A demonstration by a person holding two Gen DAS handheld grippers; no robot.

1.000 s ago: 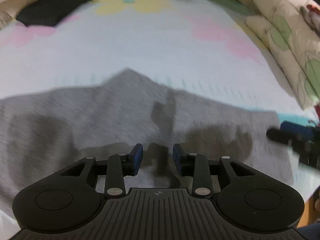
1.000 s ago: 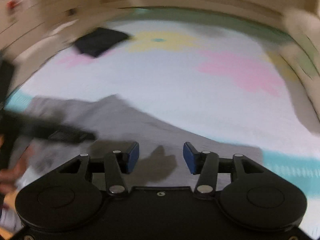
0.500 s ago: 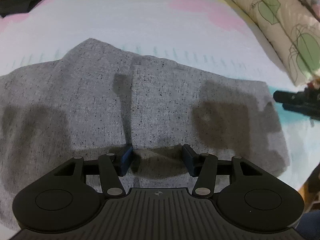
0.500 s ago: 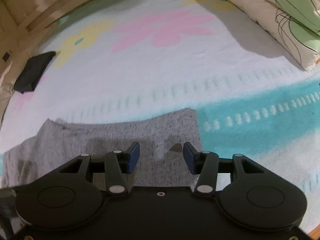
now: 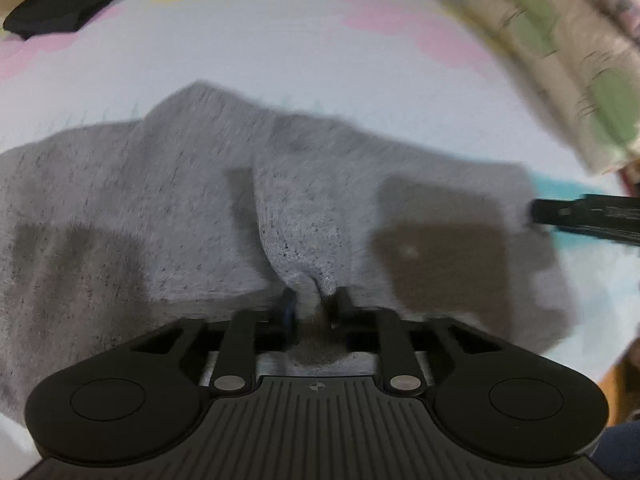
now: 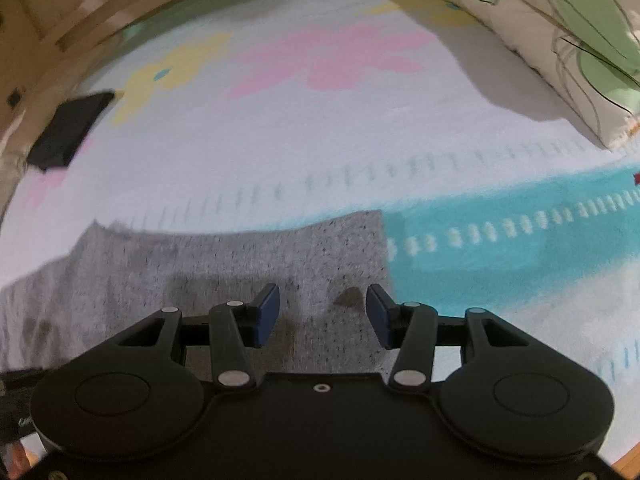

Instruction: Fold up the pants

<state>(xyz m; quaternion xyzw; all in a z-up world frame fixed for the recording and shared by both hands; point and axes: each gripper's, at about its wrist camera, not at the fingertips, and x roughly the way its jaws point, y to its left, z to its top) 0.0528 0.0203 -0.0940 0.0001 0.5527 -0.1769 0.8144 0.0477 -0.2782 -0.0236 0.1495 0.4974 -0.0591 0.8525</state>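
Left fingers (image 5: 289,307) pinch a ridge of the pants (image 5: 168,208) at their near edge — half a second ago they were open. The right gripper (image 6: 322,314) gapes, holding nothing, over the right-hand end; the pants lie crosswise on the bedspread (image 6: 360,140).

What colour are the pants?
Heather grey with dark flecks; the pants show sharpest in the right wrist view.
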